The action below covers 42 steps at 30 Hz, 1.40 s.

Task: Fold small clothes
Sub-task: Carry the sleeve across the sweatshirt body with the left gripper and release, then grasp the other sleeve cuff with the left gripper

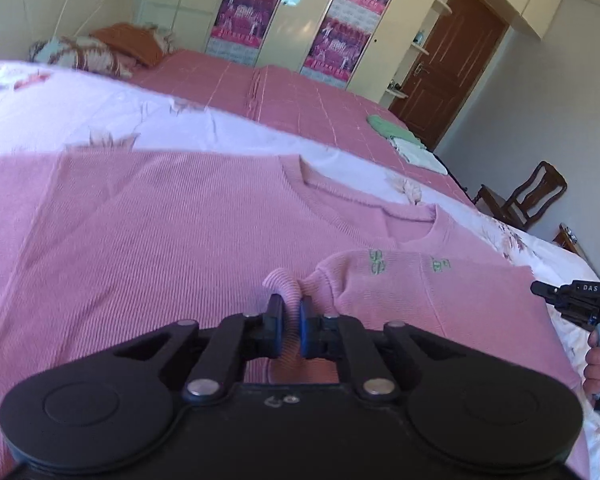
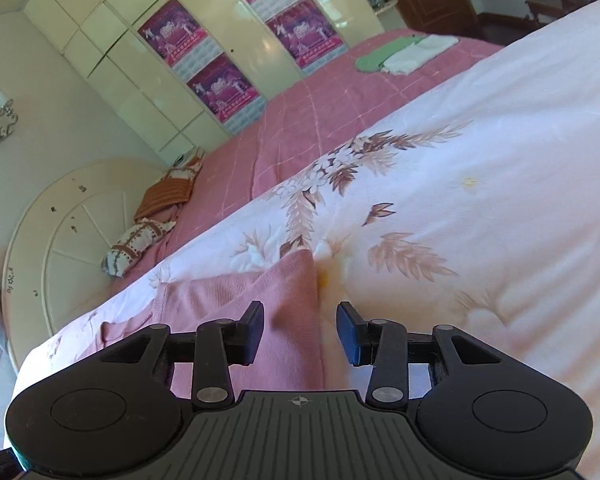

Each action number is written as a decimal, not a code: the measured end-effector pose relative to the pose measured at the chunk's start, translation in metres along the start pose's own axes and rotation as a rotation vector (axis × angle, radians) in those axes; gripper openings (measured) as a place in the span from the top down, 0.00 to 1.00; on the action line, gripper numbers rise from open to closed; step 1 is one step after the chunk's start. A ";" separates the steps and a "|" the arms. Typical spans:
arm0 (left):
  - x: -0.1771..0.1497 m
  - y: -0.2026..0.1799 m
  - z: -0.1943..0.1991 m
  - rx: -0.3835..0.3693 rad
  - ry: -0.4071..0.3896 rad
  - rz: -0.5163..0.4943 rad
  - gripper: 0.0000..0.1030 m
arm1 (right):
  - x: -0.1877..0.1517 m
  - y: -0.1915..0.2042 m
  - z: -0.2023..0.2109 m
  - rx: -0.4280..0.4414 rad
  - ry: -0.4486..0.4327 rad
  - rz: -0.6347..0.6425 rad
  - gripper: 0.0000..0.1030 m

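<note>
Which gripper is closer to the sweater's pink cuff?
Left. The left hand-held gripper is pinching the ribbed cuff of the pink sweater; the right hand-held gripper hovers open at the sweater's edge.

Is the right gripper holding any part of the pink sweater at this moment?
No, the right gripper has its jaws spread apart above the pink sweater edge, with nothing pinched between them.

— What colour is the sweater [image 1: 160, 220]?
— Pink, ribbed knit, with small green embroidery on its sleeve [image 1: 412, 276].
— And the quilt [image 2: 480, 168] under it?
— White, printed with brown leaves and pale flowers. Beyond lies a pink bedspread [image 2: 300, 120] with a light grid.
— The wardrobe [image 2: 120, 52]?
— Cream, with magenta posters [image 2: 220, 88].
</note>
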State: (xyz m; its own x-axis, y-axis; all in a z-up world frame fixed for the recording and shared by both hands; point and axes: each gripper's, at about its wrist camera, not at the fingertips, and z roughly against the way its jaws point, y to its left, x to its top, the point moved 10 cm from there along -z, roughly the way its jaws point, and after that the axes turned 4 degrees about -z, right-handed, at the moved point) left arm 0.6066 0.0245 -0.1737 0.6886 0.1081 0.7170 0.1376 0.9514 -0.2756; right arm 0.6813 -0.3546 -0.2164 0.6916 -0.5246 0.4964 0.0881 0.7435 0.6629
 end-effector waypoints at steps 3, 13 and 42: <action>-0.003 -0.003 -0.003 0.042 0.004 -0.061 0.93 | 0.007 -0.007 -0.001 -0.052 -0.037 0.051 0.98; 0.004 -0.039 0.045 0.019 -0.130 -0.133 0.56 | -0.029 0.023 0.046 -0.106 -0.036 0.293 0.98; -0.085 0.189 0.200 0.363 -0.178 0.285 0.43 | -0.173 0.033 0.117 -0.259 0.006 0.205 0.98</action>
State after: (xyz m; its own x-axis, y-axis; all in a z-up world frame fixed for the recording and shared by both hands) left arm 0.4318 0.2529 -0.1588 0.5264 0.3963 0.7522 -0.3171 0.9124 -0.2588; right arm 0.4805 -0.2877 -0.2153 0.7182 -0.3512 0.6007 0.1258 0.9146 0.3844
